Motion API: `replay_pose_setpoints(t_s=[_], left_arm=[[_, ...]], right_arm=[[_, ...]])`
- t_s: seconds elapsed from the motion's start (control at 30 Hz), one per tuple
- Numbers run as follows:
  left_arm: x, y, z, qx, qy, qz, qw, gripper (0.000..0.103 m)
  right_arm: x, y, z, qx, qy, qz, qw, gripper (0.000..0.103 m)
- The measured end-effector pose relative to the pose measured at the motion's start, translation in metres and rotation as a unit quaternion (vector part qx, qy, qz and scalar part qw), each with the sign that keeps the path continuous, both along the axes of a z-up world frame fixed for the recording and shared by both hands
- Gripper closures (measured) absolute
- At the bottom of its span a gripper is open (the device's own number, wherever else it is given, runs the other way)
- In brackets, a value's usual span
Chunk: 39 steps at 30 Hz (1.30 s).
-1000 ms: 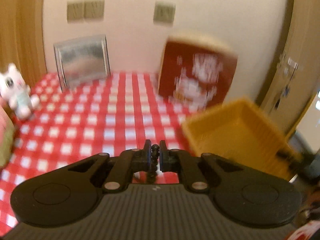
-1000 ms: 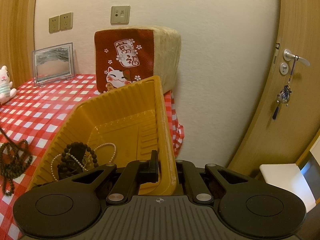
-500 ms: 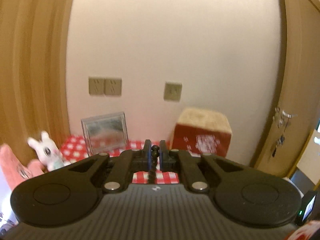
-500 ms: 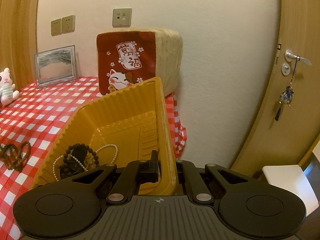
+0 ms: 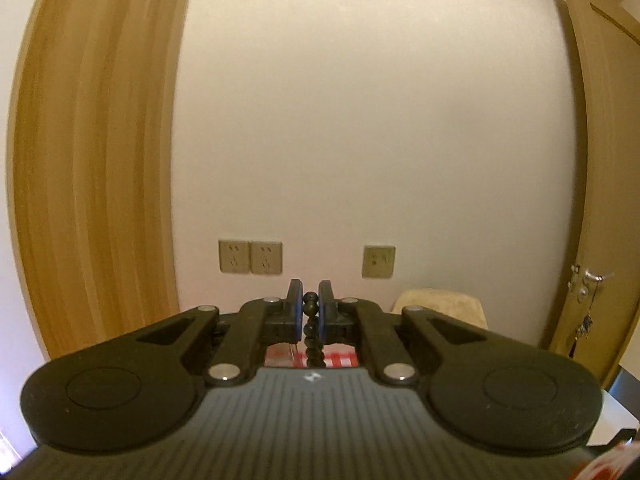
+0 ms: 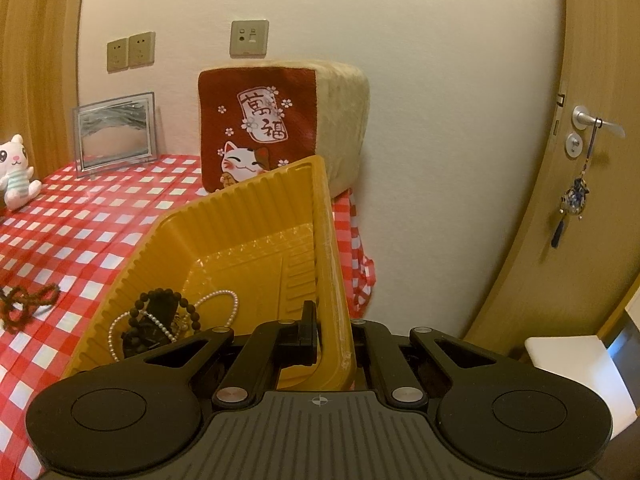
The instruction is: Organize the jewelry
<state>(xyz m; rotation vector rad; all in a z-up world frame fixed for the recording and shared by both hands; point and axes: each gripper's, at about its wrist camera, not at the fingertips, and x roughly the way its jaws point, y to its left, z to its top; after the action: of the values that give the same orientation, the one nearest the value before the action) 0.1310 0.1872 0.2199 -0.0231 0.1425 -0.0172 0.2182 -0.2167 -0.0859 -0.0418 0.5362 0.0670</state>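
Observation:
My left gripper [image 5: 309, 309] is raised high, facing the wall, and is shut on a dark bead strand [image 5: 311, 340] that hangs down between its pads. In the right wrist view my right gripper [image 6: 332, 330] is shut on the near right wall of a yellow ribbed tray [image 6: 248, 236], which is tilted up. In the tray's low left corner lie a black bead bracelet [image 6: 160, 312] and a white pearl strand [image 6: 216, 300]. The lower part of the dark bead strand [image 6: 24, 304] trails on the checked cloth at the left.
A red-and-white checked tablecloth [image 6: 92, 220] covers the table. At the back stand a cat-print cushion [image 6: 280, 128], a clear picture frame [image 6: 116, 130] and a white plush toy [image 6: 16, 172]. To the right are a wooden door with a handle [image 6: 592, 120] and a white stool [image 6: 568, 360].
The left gripper rose steeply with the bead strand, its view swinging from tabletop to wall. In the right wrist view the strand's pile on the cloth thinned and stretched. The right gripper and tray stayed put.

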Motion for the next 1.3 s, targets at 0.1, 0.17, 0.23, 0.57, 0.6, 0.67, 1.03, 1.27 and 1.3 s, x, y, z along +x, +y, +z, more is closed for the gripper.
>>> replay_pose_setpoints(t_s=[0.1,0.17,0.23,0.57,0.6,0.67,1.03,1.27,1.3], left_arm=[[-0.006,0.003,0.01,0.004,-0.012,0.007,0.9999,0.097],[-0.01,0.006,0.013,0.005,-0.017,0.009,0.9998,0.097],[-0.011,0.005,0.011,0.006,-0.014,0.006,0.9999,0.097],[0.027,-0.023,-0.069,-0.044,0.108,-0.075,0.9903,0.097],[0.032,-0.027,-0.081,-0.053,0.125,-0.083,0.9873,0.097],[0.043,-0.034,-0.108,-0.07,0.159,-0.096,0.9801,0.097],[0.055,-0.054,-0.246,-0.046,0.286,-0.069,0.9547,0.092],[0.025,-0.01,-0.294,-0.055,0.33,0.024,0.9421,0.085],[0.023,0.001,-0.301,-0.063,0.332,0.047,0.9399,0.083]], right_arm=[[0.0,0.0,0.0,0.0,0.0,-0.001,1.0,0.099],[-0.001,0.001,0.0,0.0,0.0,-0.001,1.0,0.099],[-0.001,0.001,0.0,0.0,0.0,-0.001,1.0,0.099],[-0.002,0.002,0.0,-0.005,0.002,-0.001,1.0,0.099],[-0.002,0.003,0.0,-0.006,0.002,-0.001,1.0,0.099],[-0.001,0.003,0.0,-0.006,0.003,-0.002,1.0,0.099],[0.0,0.004,-0.003,-0.009,0.008,-0.004,1.0,0.099],[0.0,0.005,-0.004,-0.007,0.01,-0.005,1.0,0.099],[0.0,0.005,-0.004,-0.008,0.01,-0.005,1.0,0.099]])
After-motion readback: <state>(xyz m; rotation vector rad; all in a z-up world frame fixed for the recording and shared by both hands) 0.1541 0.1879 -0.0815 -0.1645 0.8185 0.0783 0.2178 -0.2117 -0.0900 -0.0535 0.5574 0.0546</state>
